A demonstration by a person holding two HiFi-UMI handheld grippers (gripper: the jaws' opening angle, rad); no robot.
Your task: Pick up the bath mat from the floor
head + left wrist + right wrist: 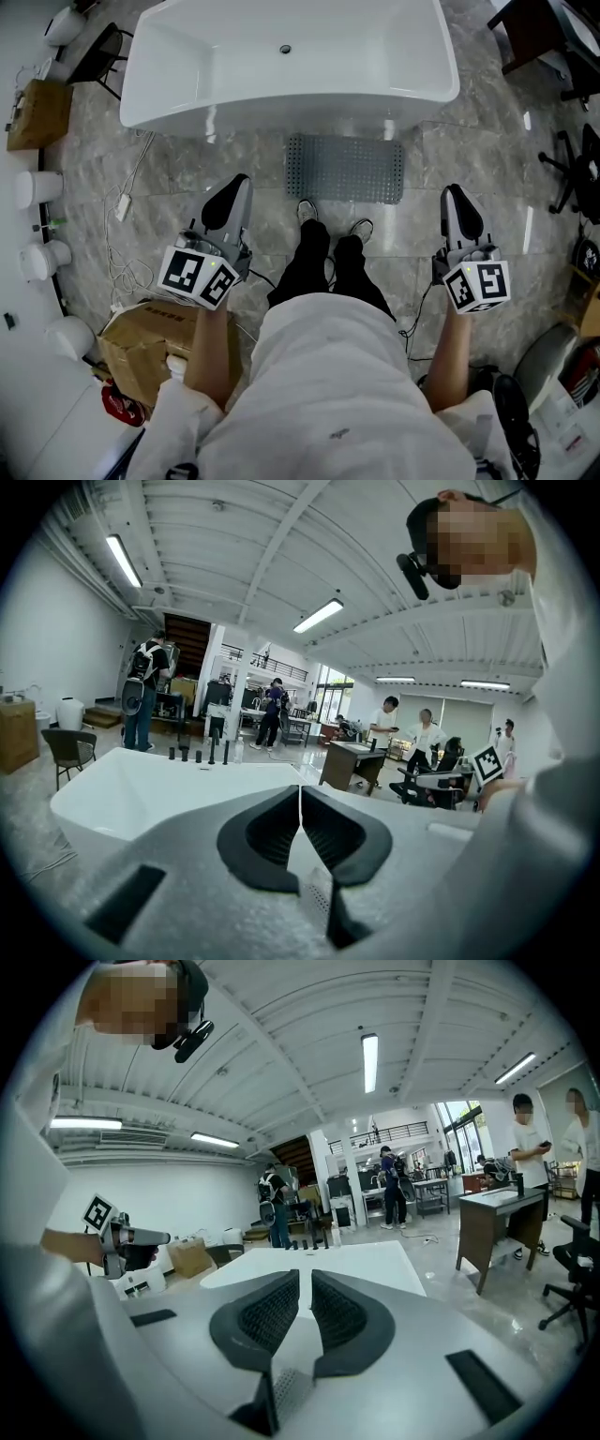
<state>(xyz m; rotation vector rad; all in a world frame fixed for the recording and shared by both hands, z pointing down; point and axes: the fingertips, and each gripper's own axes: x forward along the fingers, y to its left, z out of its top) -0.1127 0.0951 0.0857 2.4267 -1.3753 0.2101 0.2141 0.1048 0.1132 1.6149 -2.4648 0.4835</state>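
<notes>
Bath mat (345, 169) lies flat on the stone floor (187, 178), right beside the white bathtub (286, 61).
The person's shoes (307, 211) stand at its near edge. The left gripper (238, 180) and the right gripper (452, 190) hang in the air on each side of the legs, apart from the mat. The fingers (267, 832) of both are closed, with nothing in them. A cardboard box (141, 342) sits by the left arm.

Head view looks steeply down; both gripper views face the bathtub (281, 56).
</notes>
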